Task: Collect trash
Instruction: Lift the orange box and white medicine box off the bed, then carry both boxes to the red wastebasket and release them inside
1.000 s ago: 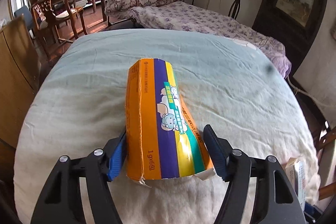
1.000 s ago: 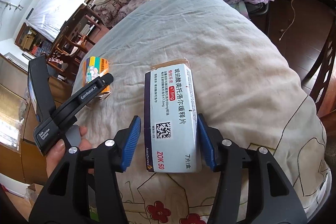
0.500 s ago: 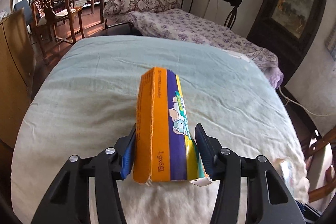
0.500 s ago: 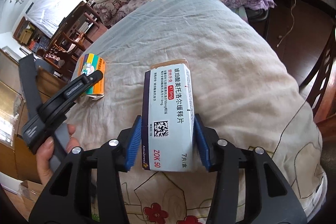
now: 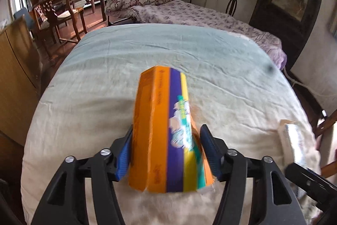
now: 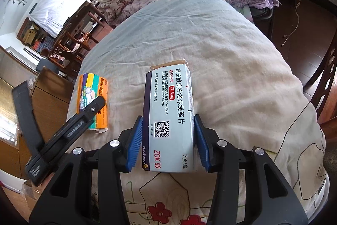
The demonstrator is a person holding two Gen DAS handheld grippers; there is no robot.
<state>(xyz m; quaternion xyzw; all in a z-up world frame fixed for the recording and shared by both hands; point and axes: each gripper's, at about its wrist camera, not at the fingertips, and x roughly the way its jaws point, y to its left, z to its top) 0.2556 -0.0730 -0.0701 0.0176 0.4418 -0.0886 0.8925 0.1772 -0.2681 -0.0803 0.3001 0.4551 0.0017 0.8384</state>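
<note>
My left gripper (image 5: 167, 151) is shut on an orange, purple and yellow carton (image 5: 164, 130) and holds it over the cloth-covered table (image 5: 147, 56). The carton also shows in the right wrist view (image 6: 92, 98), with the left gripper (image 6: 84, 117) on it. My right gripper (image 6: 168, 138) is shut on a pale blue medicine box (image 6: 170, 115) printed "ZOK 50". That box shows at the right edge of the left wrist view (image 5: 292, 140), blurred.
The table's cloth has a flower print at its near edge (image 6: 160, 210). A purple-quilted bed (image 5: 189, 12) lies beyond the table. Wooden chairs (image 5: 56, 14) and a cabinet (image 5: 14, 69) stand to the left. A cable (image 6: 294, 14) trails on the dark floor at right.
My left gripper closed on the orange carton and lifted it. My right gripper stays shut on the medicine box and has shifted slightly.
</note>
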